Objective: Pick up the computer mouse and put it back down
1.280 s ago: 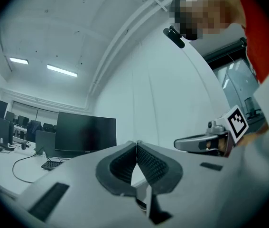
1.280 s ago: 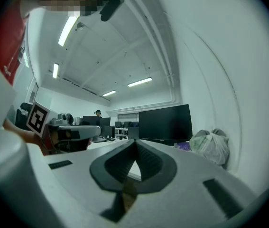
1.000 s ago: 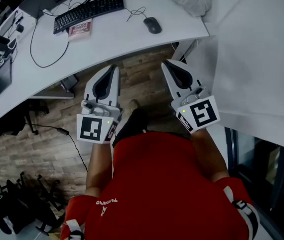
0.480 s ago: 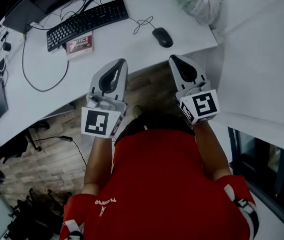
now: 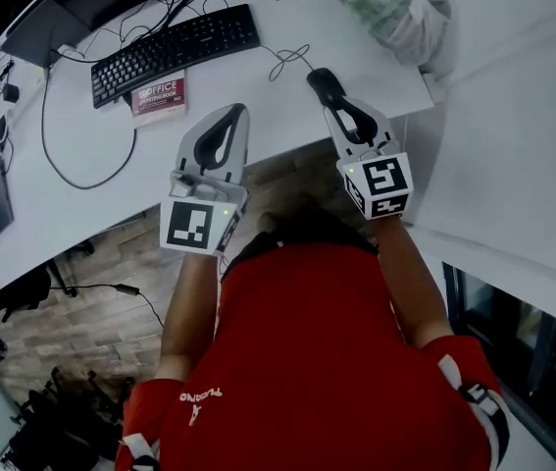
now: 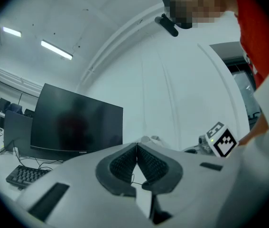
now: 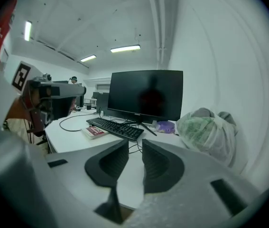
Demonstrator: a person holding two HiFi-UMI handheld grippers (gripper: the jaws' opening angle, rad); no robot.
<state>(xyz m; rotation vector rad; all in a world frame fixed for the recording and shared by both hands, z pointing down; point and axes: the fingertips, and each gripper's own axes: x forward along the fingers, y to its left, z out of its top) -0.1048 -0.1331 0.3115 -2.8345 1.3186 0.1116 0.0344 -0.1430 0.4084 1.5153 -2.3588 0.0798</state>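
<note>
Computer mouse [image 5: 316,76] lies on the white counter [image 5: 91,155], close to its near edge and right of the keyboard [image 5: 175,52]. Its cable loops away toward the far left. In the head view your right gripper [image 5: 334,96] has its tip directly over the mouse; whether they touch cannot be told. The right gripper view shows its jaws opening, a narrow gap between them, with only bare counter visible in that gap. Your left gripper [image 5: 236,112] hangs over the counter's near edge, left of the mouse, with its jaws together and nothing between them.
</note>
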